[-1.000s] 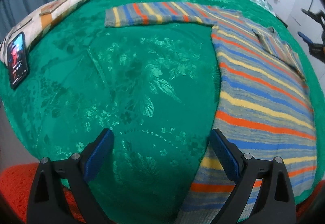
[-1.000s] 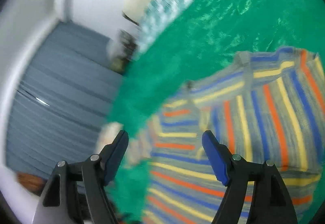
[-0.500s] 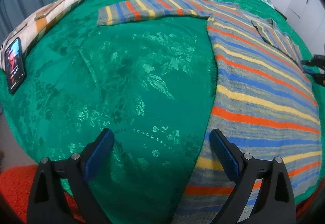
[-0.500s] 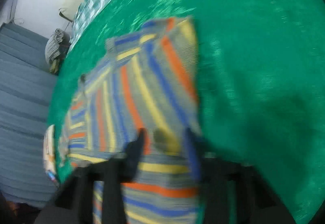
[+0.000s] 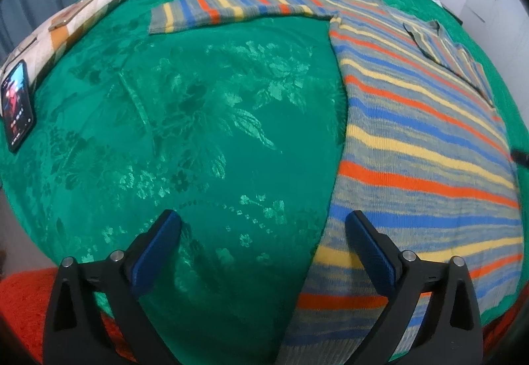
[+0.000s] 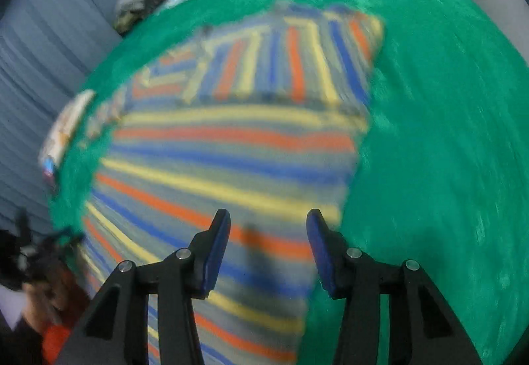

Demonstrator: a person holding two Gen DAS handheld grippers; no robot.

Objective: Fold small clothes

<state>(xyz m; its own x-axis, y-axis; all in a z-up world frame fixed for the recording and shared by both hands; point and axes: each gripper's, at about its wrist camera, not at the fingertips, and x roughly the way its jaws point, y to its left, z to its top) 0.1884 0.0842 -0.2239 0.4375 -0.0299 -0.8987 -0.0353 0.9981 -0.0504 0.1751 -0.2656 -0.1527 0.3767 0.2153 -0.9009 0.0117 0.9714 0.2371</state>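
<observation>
We have the striped sweater (image 5: 413,140) lying flat on the green bedspread (image 5: 198,133), one sleeve (image 5: 231,6) stretched out sideways and the other already folded across the chest. Our left gripper (image 5: 263,241) hangs released over the sweater's near side edge, nothing between its jaws. Our right gripper (image 6: 267,239) sits above the body near the opposite edge, its jaws opening with no cloth pinched between them. To fold the outstretched sleeve well, we judge we should pinch it near the cuff, lift only that layer, and lay it straight across so the stripes line up. We see no containers here; a phone (image 5: 16,110) rests beside a pillow (image 5: 66,27) at the bed's edge.
</observation>
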